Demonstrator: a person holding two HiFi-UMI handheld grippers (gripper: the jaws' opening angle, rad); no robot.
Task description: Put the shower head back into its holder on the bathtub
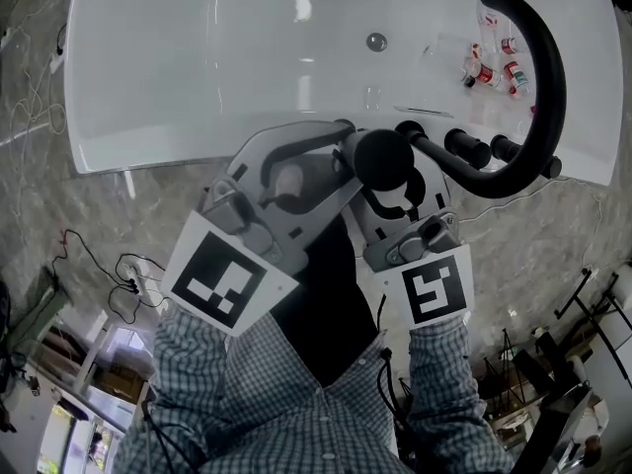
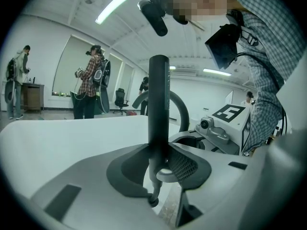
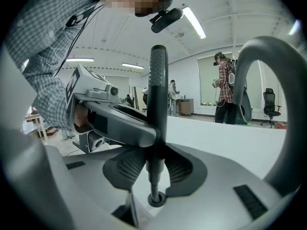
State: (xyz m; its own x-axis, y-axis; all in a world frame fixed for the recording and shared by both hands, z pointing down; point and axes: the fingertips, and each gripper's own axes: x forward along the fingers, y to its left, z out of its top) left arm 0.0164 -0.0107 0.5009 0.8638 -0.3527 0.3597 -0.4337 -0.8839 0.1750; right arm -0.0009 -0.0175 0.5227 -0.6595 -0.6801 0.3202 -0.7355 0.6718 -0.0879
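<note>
The black shower head [image 1: 383,158] hangs upright over the near rim of the white bathtub [image 1: 197,67]. Its straight handle [image 2: 158,104] stands between the pads of my left gripper [image 2: 160,164], which is shut on it. My right gripper [image 3: 156,164] is shut on the same handle [image 3: 157,95] from the other side. Just under the handle's lower end sits the round black holder socket [image 3: 156,199] in the tub rim. In the head view my left gripper [image 1: 336,151] and right gripper [image 1: 400,200] meet at the shower head.
A black arched faucet spout [image 1: 543,57] rises at the right, with black knobs [image 1: 464,146] along the rim beside it. Small bottles [image 1: 494,67] lie inside the tub near the drain [image 1: 376,40]. Cables [image 1: 109,265] lie on the stone floor at the left. People stand far behind.
</note>
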